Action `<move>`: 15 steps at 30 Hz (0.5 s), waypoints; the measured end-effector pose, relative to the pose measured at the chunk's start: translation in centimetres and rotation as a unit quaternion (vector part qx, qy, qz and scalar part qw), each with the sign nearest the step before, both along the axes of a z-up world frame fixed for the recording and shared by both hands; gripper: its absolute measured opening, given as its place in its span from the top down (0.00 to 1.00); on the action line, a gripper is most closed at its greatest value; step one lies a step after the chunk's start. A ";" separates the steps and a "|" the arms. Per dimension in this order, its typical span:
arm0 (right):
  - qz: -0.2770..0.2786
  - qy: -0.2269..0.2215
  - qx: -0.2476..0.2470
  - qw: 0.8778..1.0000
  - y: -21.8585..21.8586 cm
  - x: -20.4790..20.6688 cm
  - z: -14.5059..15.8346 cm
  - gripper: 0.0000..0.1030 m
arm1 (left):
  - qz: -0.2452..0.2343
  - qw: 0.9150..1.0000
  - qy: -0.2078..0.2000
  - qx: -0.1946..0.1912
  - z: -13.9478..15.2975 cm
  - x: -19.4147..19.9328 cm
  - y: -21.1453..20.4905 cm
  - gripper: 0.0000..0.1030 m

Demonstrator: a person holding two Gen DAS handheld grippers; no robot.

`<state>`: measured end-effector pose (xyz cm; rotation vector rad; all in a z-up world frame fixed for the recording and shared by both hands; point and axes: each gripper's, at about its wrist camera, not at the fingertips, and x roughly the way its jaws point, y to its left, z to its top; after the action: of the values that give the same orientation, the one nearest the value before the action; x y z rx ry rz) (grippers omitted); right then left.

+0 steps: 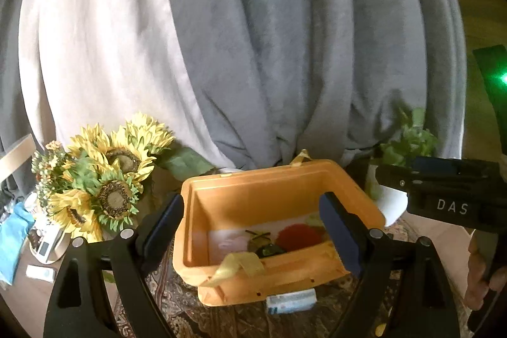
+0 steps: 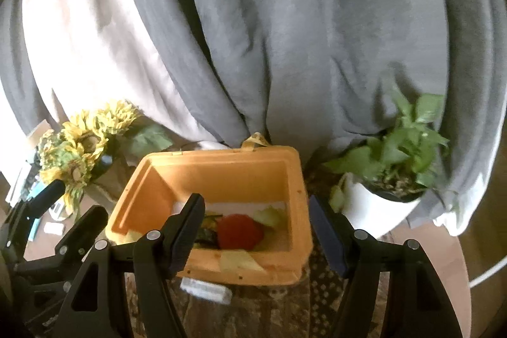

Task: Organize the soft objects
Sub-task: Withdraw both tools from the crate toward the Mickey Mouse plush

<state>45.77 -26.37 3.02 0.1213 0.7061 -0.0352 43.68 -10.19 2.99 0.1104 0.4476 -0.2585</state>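
Hovering above an orange box [image 1: 285,189] on the bench [image 1: 228,319], I hold my left gripper [image 1: 253,230] with its jaws spread wide and nothing between them; my right gripper [image 2: 256,233] stands partly open, also empty. The box sits open near the middle of the patterned bench top, its far wall against the grey curtain [image 1: 285,53]. Inside, on the pale floor of the box, lie the soft objects: a red plush piece [image 2: 239,230] near the middle, a pink one [image 1: 231,243] toward the left wall, and a pale green one [image 2: 269,216] toward the right wall. A yellow strap [image 1: 237,265] drapes over the near rim. A small white packet [image 1: 291,301] lies on the bench just beside the near wall. Sunflowers [image 1: 107,179] stand at the left edge of the bench, a potted green plant [image 2: 396,160] at the right.
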 end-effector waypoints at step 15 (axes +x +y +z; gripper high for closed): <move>-0.074 -0.030 -0.031 0.996 -1.3 -10.8 0.7 0.33 | -0.039 0.999 -0.012 -0.004 -1.6 -7.1 -1.6 0.12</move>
<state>34.95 -27.68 3.70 0.1156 0.6351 -0.1950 36.53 -11.77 1.37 0.1239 0.4193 -0.3354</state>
